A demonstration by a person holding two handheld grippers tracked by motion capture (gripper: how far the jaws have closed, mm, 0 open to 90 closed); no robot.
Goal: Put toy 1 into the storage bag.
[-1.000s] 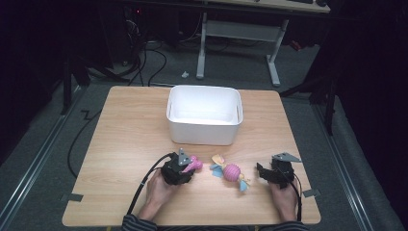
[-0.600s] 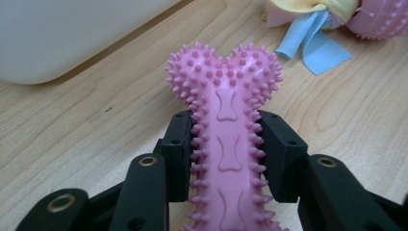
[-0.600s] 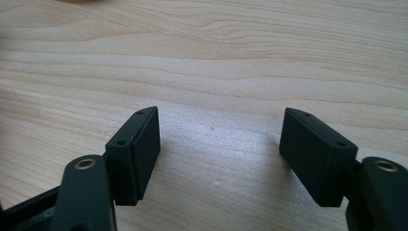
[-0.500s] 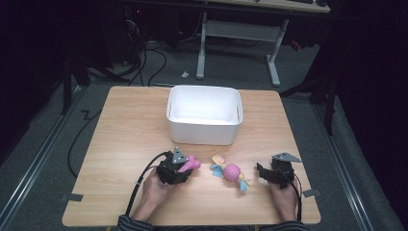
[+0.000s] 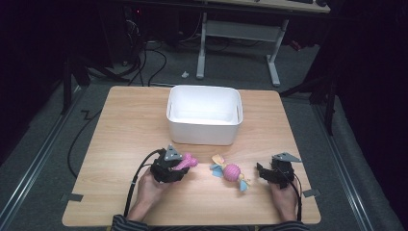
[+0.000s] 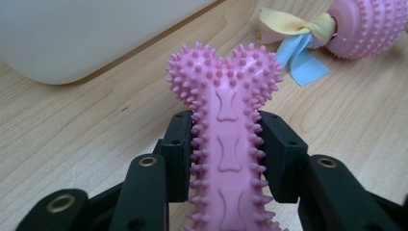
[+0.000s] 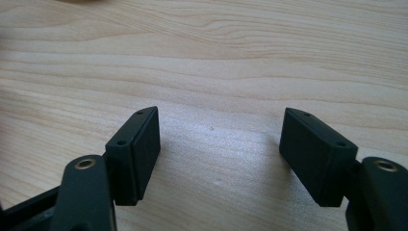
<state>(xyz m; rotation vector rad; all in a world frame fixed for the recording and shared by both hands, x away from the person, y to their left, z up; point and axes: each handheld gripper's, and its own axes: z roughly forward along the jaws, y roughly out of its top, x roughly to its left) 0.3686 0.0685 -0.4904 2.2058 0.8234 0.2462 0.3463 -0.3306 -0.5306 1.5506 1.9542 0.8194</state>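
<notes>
A pink spiky bone toy point(image 6: 227, 130) is clamped between the jaws of my left gripper point(image 6: 226, 149), just above the wood; in the high view the bone toy point(image 5: 185, 162) pokes out to the right of the left gripper point(image 5: 168, 168). A pink spiky ball with yellow and blue cloth ties point(image 5: 232, 172) lies on the table between the two hands, and the ball point(image 6: 365, 24) appears beyond the bone. My right gripper point(image 7: 219, 154) is open over bare wood, at the right gripper point(image 5: 275, 173) spot near the front right.
A white plastic bin point(image 5: 204, 114) stands at the table's middle back; its wall point(image 6: 86, 33) rises just ahead of the bone. The wooden table point(image 5: 125, 125) has free room at left and right. Cables trail from both grippers off the front edge.
The left gripper with the bone has shifted slightly left and toward the front edge. The right gripper and the ball stay put.
</notes>
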